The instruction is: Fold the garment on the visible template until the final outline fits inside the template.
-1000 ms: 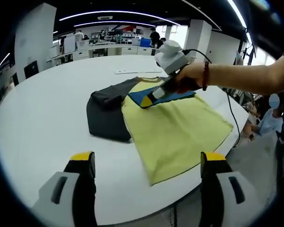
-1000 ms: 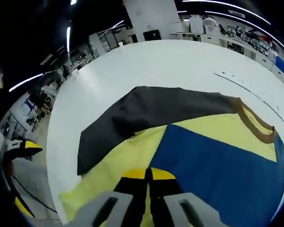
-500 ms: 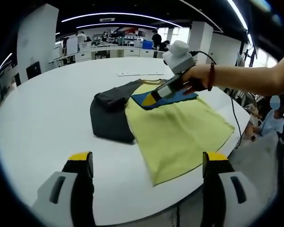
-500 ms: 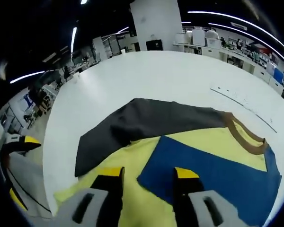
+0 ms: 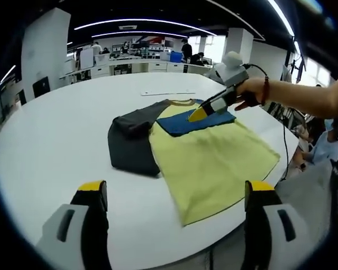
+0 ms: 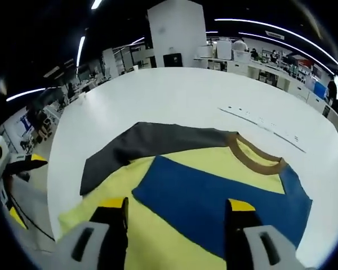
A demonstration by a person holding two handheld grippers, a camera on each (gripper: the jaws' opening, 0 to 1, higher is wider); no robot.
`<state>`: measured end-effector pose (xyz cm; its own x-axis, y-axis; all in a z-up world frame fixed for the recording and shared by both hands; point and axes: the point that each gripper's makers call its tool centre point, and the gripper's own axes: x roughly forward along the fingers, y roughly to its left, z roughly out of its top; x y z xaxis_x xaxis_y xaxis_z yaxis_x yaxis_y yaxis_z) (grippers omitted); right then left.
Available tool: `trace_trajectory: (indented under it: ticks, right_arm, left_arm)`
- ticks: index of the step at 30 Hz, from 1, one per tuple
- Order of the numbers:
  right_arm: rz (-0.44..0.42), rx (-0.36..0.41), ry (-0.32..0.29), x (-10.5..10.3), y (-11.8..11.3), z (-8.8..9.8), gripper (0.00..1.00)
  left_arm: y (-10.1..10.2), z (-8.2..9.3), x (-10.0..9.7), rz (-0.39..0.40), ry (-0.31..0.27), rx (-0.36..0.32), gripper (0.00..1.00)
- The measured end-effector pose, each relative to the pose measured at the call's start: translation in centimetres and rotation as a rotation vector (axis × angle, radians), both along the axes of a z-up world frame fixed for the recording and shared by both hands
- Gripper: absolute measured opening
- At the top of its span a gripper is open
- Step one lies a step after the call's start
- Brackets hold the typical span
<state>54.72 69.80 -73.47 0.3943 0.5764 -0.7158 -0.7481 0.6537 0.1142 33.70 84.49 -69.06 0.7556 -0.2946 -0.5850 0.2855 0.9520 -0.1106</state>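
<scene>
Hovering my right gripper (image 6: 176, 211), jaws wide and empty, above the shirt (image 5: 214, 157) for regrasping; my left gripper (image 5: 174, 194) waits wide.

Bright ceiling strip lights (image 5: 129, 24), soft shadows, sharp centre, fisheye-warped edges.

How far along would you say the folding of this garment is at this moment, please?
Partly done. The blue sleeve already lies folded across the yellow body, just below the brown collar. Nothing is in hand: the right tool hovers open above that sleeve, and the left tool is open, back from the shirt. The dark grey sleeve is spread sideways on the white table, unfolded, and the body remains full length.
</scene>
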Motion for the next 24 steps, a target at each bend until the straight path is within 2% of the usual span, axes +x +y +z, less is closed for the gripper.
trace_trajectory:
  ticks: [4, 8, 15, 24]
  right_arm:
    - [-0.048, -0.004, 0.012, 0.5, -2.7, -0.3, 0.69]
    - [-0.091, -0.013, 0.004, 0.9, -5.8, -0.1, 0.69]
    - [-0.160, -0.049, 0.005, 1.4, -11.0, -0.5, 0.65]
    - [-0.211, -0.072, 0.014, 1.2, -15.1, -1.1, 0.55]
  left_arm:
    - [0.0, 0.0, 0.0, -0.018, -0.003, 0.037, 0.99]
    - [-0.4, 0.1, 0.2, -0.023, -0.005, 0.017, 0.99]
    - [-0.7, 0.0, 0.3, -0.033, 0.000, 0.021, 0.99]
    - [-1.0, 0.2, 0.4, -0.034, 0.002, 0.009, 0.99]
